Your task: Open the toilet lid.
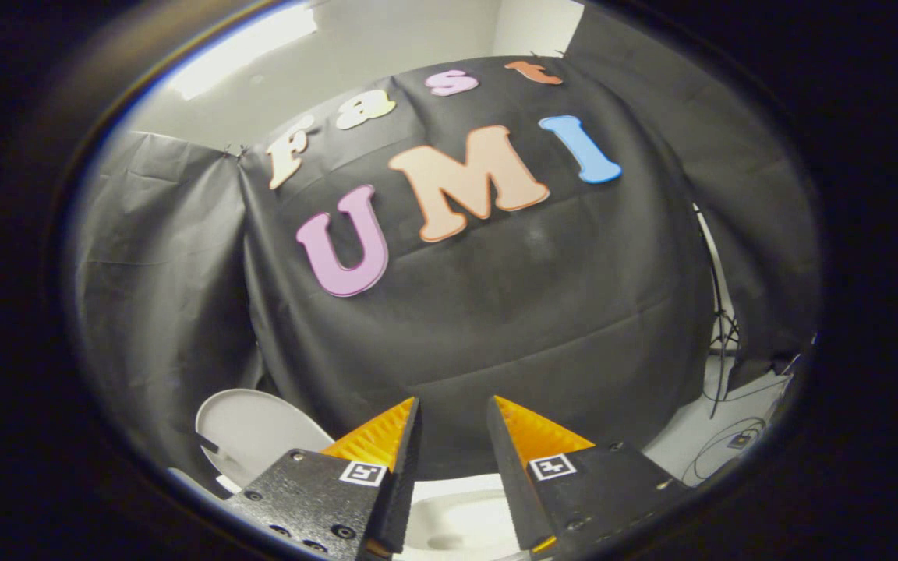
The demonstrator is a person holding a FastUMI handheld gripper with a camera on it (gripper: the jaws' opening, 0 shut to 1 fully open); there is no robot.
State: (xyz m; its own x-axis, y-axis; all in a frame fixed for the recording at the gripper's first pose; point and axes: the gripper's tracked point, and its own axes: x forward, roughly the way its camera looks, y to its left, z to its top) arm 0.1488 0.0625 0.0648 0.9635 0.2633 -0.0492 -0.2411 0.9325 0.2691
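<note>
The gripper [453, 409] hangs with its fingers parted, nothing held between them, pointing at the black cloth wall [542, 312]. Off to their left the white toilet lid [250, 432] stands raised, and the pale toilet bowl [457, 522] shows below the gap between them.

Toilet under my fingers, booth wall ahead.
My gripper [453, 417] hangs with its fingers parted on nothing; below and between them I see the toilet bowl [457, 522]. The toilet lid [250, 432] stands raised to their left, against the booth wall [496, 312] behind. Cables [722, 448] lie on the floor [691, 436] to the right.
</note>
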